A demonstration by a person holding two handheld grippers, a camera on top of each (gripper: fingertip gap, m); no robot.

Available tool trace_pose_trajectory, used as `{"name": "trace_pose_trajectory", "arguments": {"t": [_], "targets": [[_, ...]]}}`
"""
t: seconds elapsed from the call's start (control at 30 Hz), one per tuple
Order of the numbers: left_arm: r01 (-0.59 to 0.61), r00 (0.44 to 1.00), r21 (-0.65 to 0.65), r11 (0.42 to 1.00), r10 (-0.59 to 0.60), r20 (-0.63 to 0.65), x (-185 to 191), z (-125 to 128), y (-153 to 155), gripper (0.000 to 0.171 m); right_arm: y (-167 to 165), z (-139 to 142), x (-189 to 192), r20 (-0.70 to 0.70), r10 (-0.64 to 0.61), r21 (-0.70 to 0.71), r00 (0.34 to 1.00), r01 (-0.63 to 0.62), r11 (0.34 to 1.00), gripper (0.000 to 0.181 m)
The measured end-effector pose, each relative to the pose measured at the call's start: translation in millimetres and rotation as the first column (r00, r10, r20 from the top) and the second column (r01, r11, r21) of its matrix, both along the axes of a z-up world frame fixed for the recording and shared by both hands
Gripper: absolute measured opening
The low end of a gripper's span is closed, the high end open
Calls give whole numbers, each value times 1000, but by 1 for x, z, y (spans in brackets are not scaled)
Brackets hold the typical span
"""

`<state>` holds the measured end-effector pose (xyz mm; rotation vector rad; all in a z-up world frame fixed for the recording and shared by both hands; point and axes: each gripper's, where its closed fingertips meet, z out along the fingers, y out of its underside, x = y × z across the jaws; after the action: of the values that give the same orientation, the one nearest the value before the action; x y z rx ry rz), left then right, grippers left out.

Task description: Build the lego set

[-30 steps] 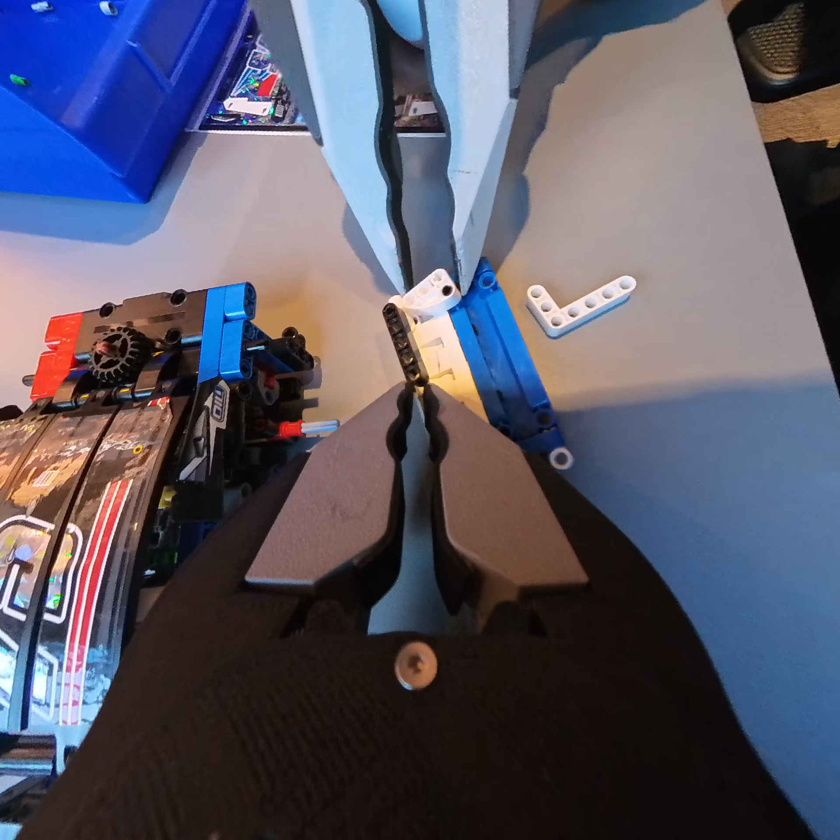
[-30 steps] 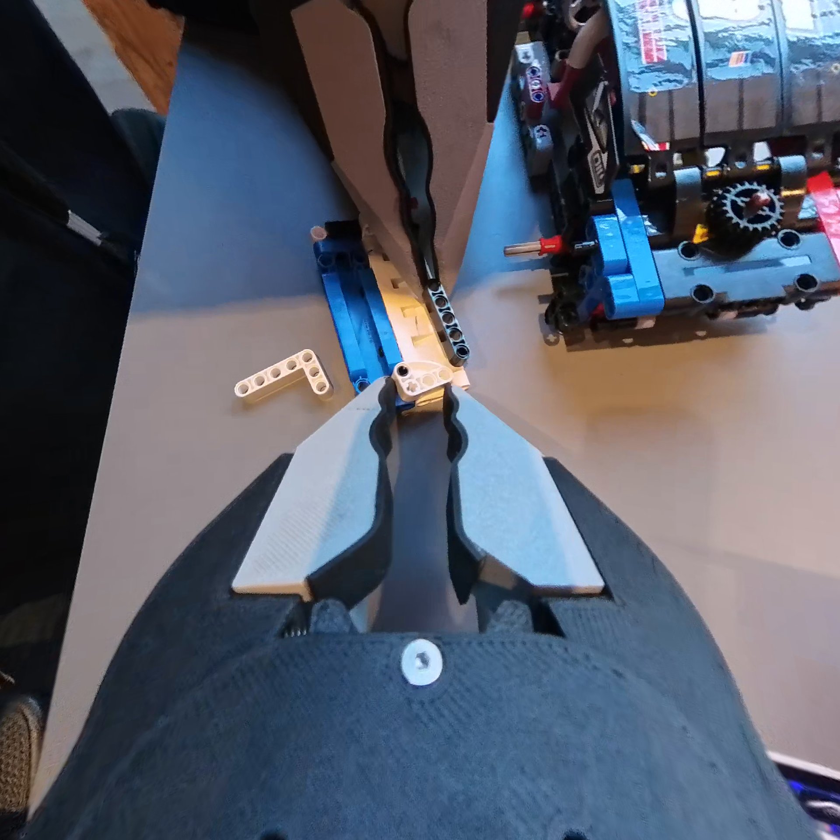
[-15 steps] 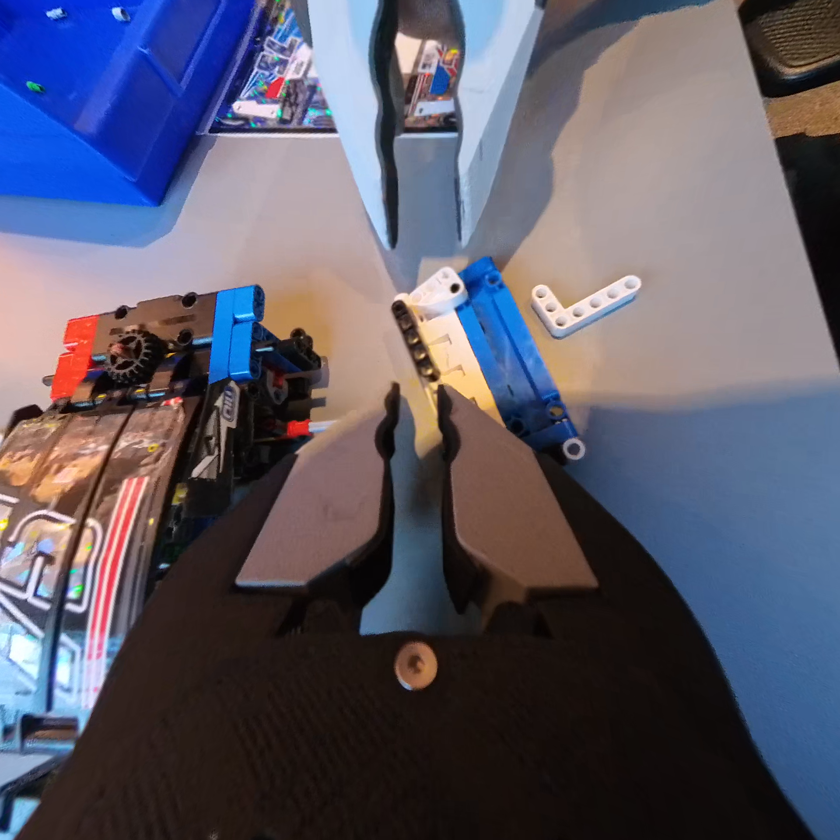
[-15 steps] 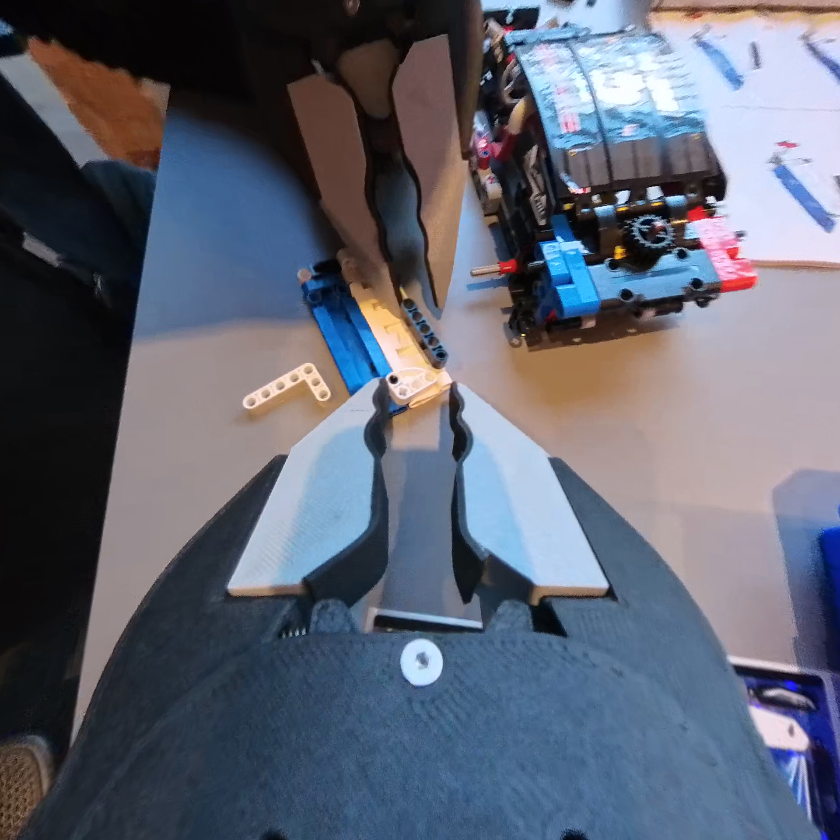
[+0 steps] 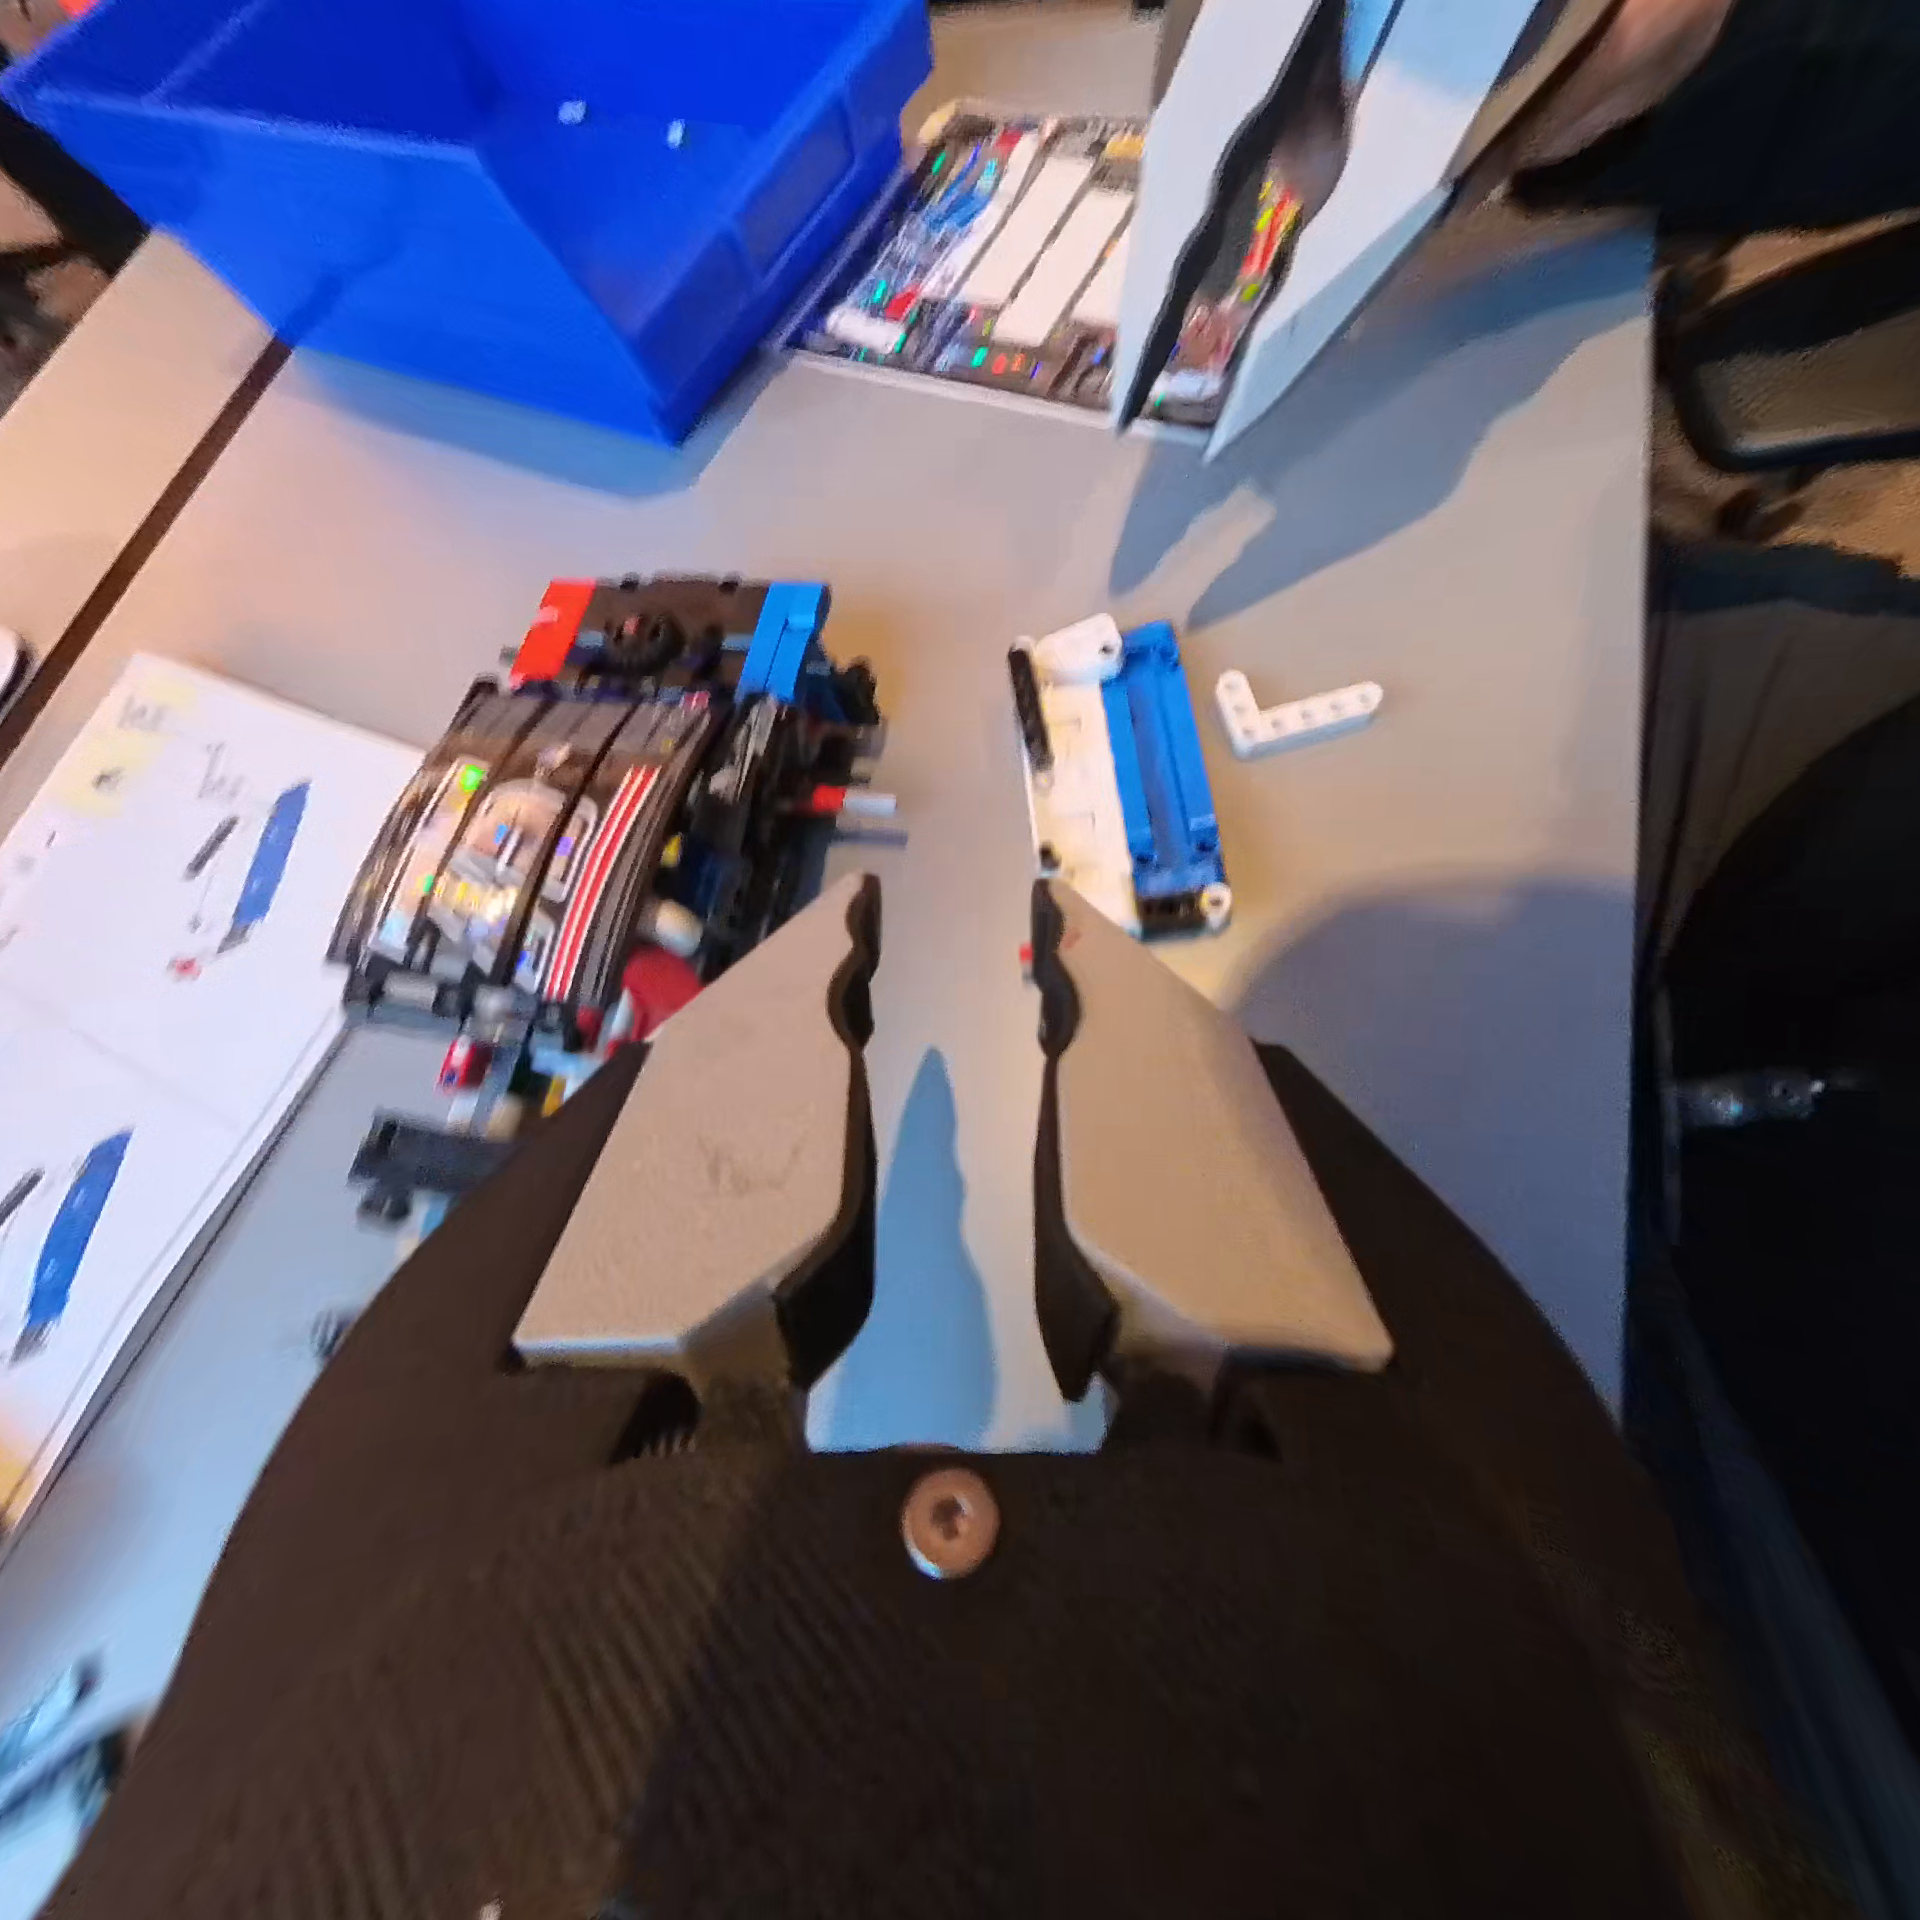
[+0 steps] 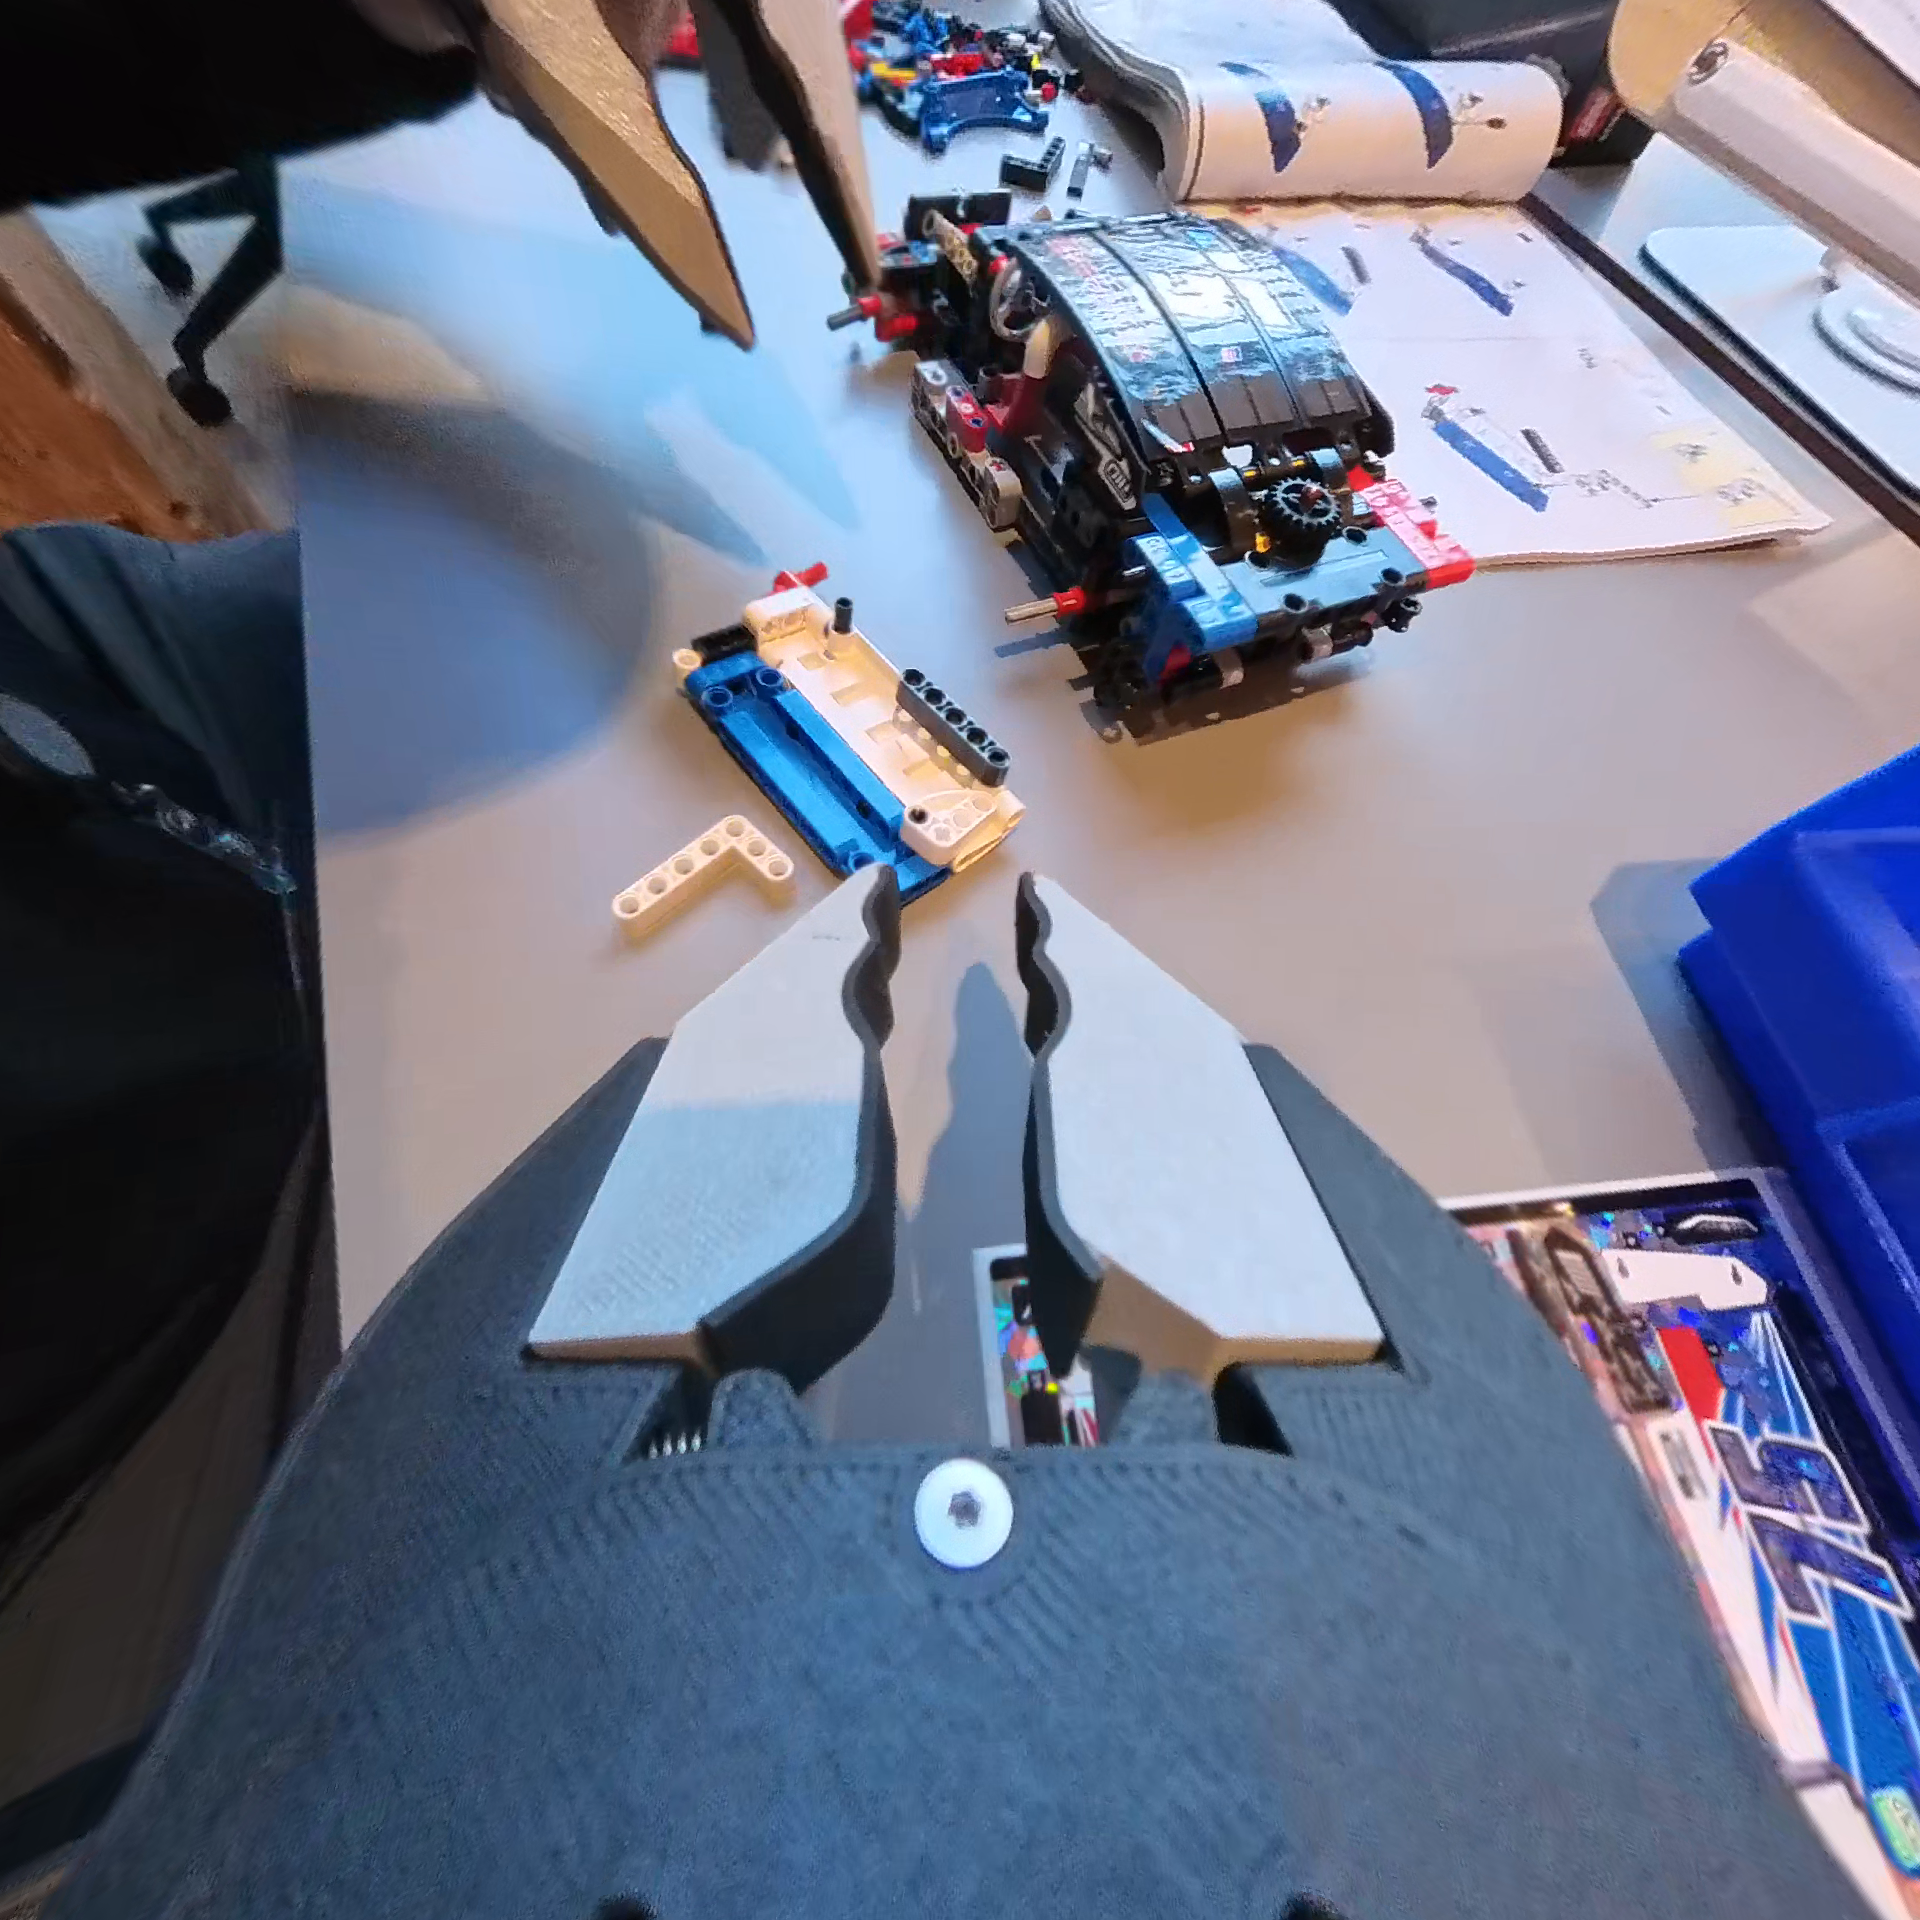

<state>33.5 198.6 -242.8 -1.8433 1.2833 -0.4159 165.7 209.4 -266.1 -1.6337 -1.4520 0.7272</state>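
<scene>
Blue-and-white subassembly [image 6: 847, 738] lies flat, long axis running between both grippers.

A grey desk [image 5: 1018, 520] filled most of both views. In the right wrist view an office chair's wheeled base [image 6: 213, 301] stood at upper left, with wood flooring [image 6: 62, 457] at the left edge and a white device [image 6: 1797, 301] at upper right.
</scene>
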Motion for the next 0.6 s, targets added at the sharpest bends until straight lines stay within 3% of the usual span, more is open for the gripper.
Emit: {"name": "trace_pose_trajectory", "arguments": {"t": [0.17, 0.33, 0.6], "targets": [[-195, 979, -19, 981, 194, -56, -65, -2, -18, 28, -5, -3, 7, -31, -31, -5, 999, 31, 1000, 19], [-404, 915, -88, 910, 402, -46, -126, -17, -36, 27, -6, -4, 9, -66, -54, 16, 996, 55, 998, 18], [-511, 859, -158, 845, 505, -83, -152, -46, -47, 28, -2, 0, 6, -100, -69, 40, 993, 74, 996, 18]]}}
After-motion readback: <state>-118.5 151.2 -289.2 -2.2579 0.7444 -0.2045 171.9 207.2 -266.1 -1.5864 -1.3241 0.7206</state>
